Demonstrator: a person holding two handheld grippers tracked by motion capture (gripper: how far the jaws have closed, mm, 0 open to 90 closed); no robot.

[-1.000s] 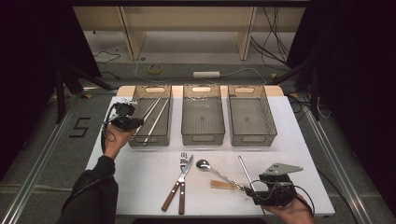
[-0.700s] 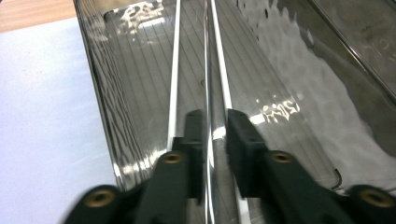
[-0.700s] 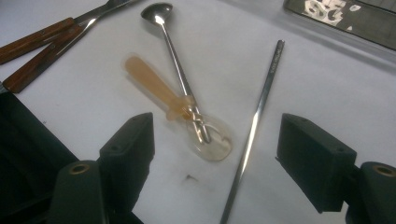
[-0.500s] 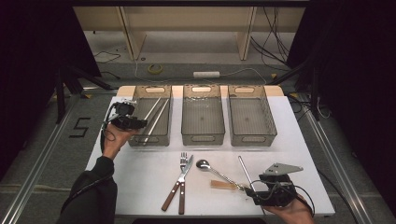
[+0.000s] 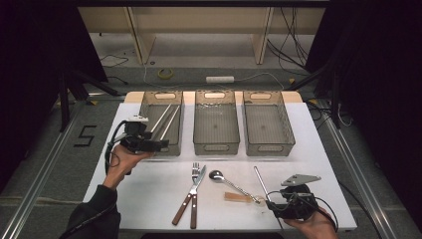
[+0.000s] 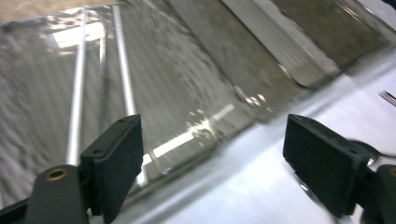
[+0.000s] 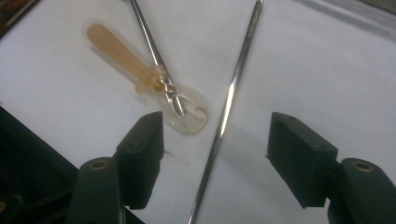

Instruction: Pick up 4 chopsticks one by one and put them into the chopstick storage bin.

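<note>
The right hand-held gripper (image 5: 268, 203) is seen at the near edge of the white worktop (image 5: 323, 149), to the right and well nearer than the middle bin (image 5: 215, 144), which is taken as landmark here. Its jaws stand apart and have just been closing a little; in the right gripper view a single metal chopstick (image 7: 228, 109) lies between them on the worktop, not yet pressed by the pads (image 7: 140, 154). Just beside the chopstick, a small clear spoon w/ wooden handle (image 7: 140, 70) lies flat, and a metal spoon handle crosses over it.

Nearer than the middle bin, approx. in front of it, a fork and a knife (image 5: 191, 194) w/ brown handles are laid side by side, touching, and the metal spoon (image 5: 217, 175) rests just right of them.

The left hand-held gripper (image 5: 164, 145) is held at the near left corner of the left bin (image 5: 158, 149), i.e. left of the middle bin. Its jaws have just been opening and now stand wide apart; nothing is between them. Two metal chopsticks (image 5: 165, 119) lie inside the left bin, slanted along its floor.

The right bin (image 5: 271, 147) stands just right of the middle bin. Beyond the bins, the worktop's far edge and a floor w/ cables are seen.
</note>
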